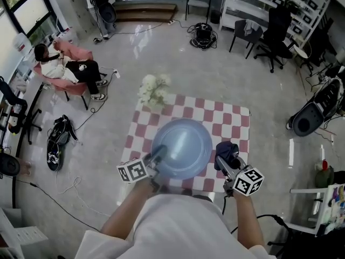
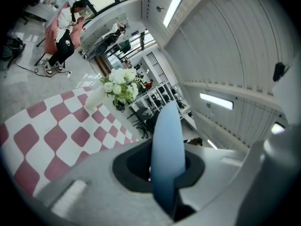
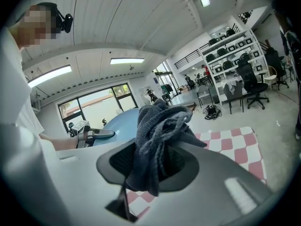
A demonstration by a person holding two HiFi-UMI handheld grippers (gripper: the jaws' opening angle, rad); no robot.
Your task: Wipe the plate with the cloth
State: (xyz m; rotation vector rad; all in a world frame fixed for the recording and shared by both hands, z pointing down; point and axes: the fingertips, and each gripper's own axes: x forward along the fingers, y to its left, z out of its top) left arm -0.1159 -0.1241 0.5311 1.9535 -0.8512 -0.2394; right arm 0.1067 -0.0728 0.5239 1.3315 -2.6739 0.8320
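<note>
Looking down in the head view, one round pale-blue plate (image 1: 181, 147) is seen over one red-and-white checked tablecloth (image 1: 237, 117). Its near-left rim is gripped by the left gripper (image 1: 158, 156). One dark grey knitted cloth (image 1: 226, 149) is bunched in the right gripper (image 1: 227, 159), just beside the plate's right edge. One bunch of white flowers (image 1: 153, 89) stands at the tablecloth's far-left corner, and one seated person (image 1: 64, 66) is seen well apart on the floor. Only here is the plate's full disc shown.

In the left gripper view, the plate (image 2: 167, 159) is seen edge-on, and the jaws are closed against its rim. The flowers (image 2: 120, 86) are seen beyond, but the cloth is not.

In the right gripper view, the cloth (image 3: 157, 140) is clamped between nearly closed jaws, with folds hanging below. The plate (image 3: 120, 121) and the left gripper (image 3: 91, 134) are shown behind it.
</note>
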